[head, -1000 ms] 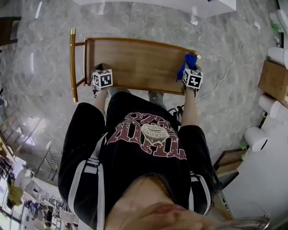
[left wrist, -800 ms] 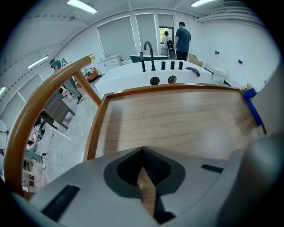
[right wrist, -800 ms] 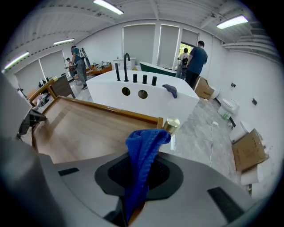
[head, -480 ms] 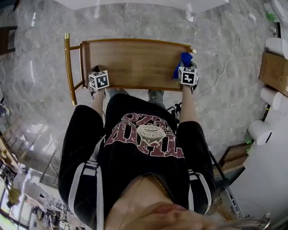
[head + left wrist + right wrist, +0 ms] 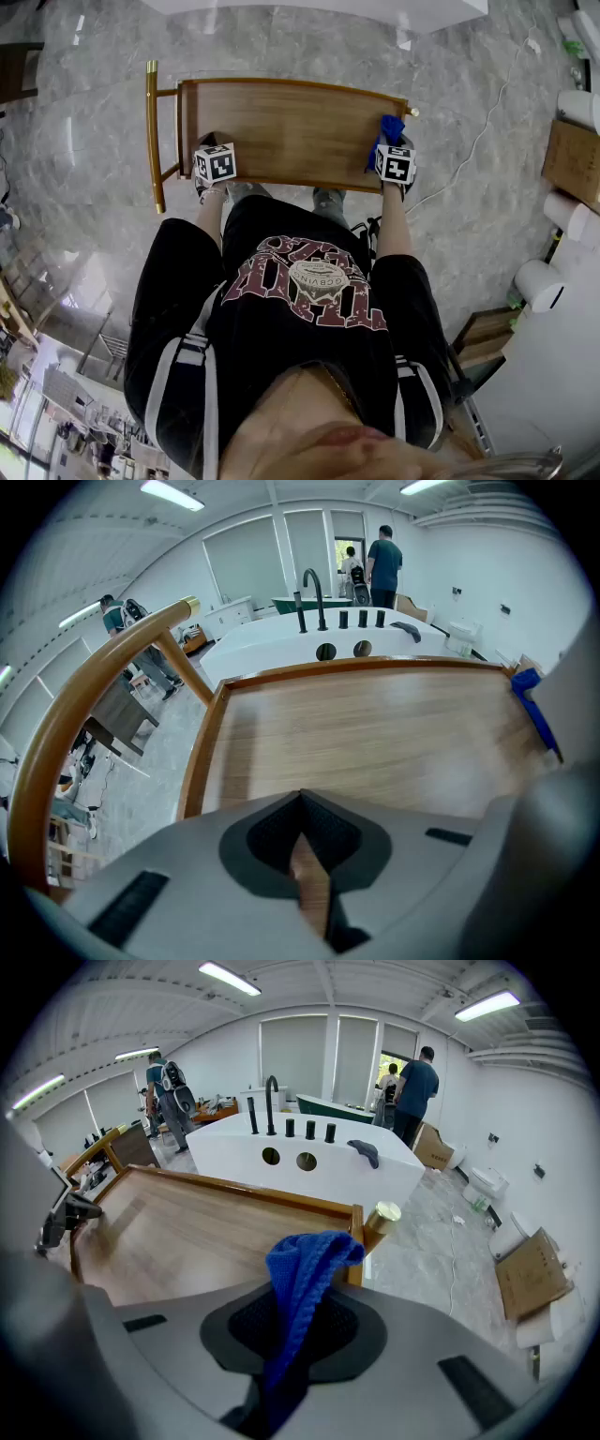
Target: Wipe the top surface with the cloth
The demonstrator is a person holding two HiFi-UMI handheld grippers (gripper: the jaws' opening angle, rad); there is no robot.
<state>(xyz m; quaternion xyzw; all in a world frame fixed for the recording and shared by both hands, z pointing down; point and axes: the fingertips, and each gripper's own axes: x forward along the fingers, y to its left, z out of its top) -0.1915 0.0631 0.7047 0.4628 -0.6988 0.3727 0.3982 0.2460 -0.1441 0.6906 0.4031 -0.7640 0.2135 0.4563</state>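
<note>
Left gripper (image 5: pixel 302 836) was clamped on the near rim (image 5: pixel 314 892) of the top (image 5: pixel 281 127), at its 7 o'clock corner. Right gripper (image 5: pixel 295 1335) was pinched tight on the cloth (image 5: pixel 305 1269) at the 4 o'clock corner, beside the right rim. Bare wood ran to the 12 o'clock rim. Rail (image 5: pixel 152 131) at 9 o'clock.

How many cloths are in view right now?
1. The blue cloth is clamped in the right gripper, at the right end of the wooden table. The left gripper holds only the table's near edge. No other cloth shows.
</note>
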